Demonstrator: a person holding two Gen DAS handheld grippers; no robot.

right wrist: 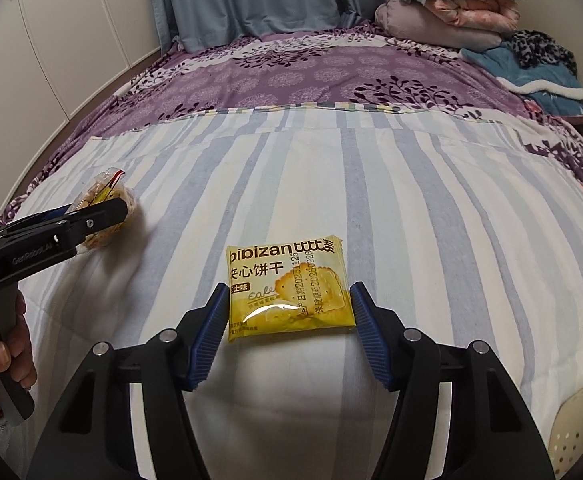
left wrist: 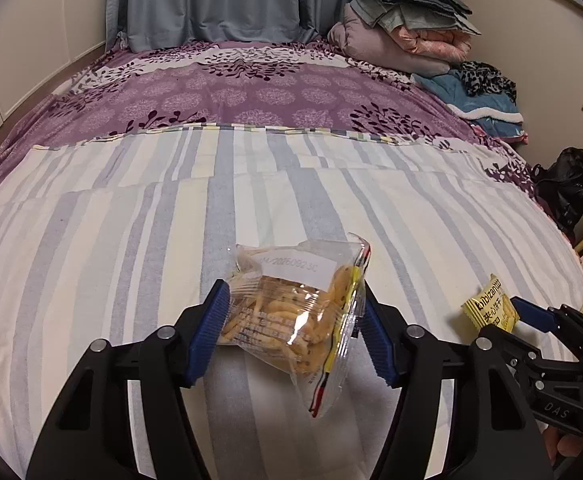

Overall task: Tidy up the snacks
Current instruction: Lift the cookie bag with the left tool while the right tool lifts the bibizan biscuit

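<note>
My left gripper (left wrist: 293,316) is shut on a clear bag of small golden biscuits (left wrist: 295,316), its blue pads pressing both sides and holding it above the striped bed sheet (left wrist: 131,220). The bag also shows in the right wrist view (right wrist: 105,210), behind the left gripper (right wrist: 91,216). My right gripper (right wrist: 289,312) is shut on a yellow sandwich-biscuit packet (right wrist: 289,286), pads touching its two edges. That packet (left wrist: 489,308) shows at the right of the left wrist view, held by the right gripper (left wrist: 507,316).
The bed has a purple floral cover (left wrist: 251,88) beyond the striped sheet. Folded bedding (left wrist: 407,24) and clothes (left wrist: 483,92) are piled at the far right. Grey curtains (left wrist: 211,0) hang behind. A black bag (left wrist: 571,184) sits off the right edge. A cream perforated object (right wrist: 575,420) lies at lower right.
</note>
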